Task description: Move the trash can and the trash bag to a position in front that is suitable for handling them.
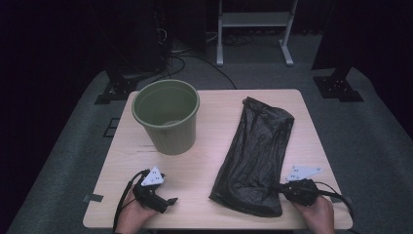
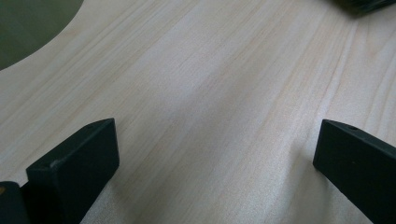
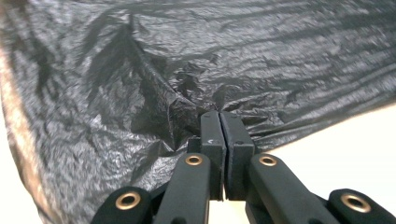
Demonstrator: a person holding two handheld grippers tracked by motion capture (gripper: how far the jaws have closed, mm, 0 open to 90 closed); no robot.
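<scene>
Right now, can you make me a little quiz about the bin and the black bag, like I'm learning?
1. True or false: the right claw is pinching the black bag.
2. What stands left of the bag on the table? A) a green bin B) a red box C) a blue cup
3. Fill in: the left claw is ____ over bare wood.

Key
1. True: its jaws are shut on the bag's edge.
2. A: the green bin, upright.
3. Open, with nothing between its jaws.
</scene>
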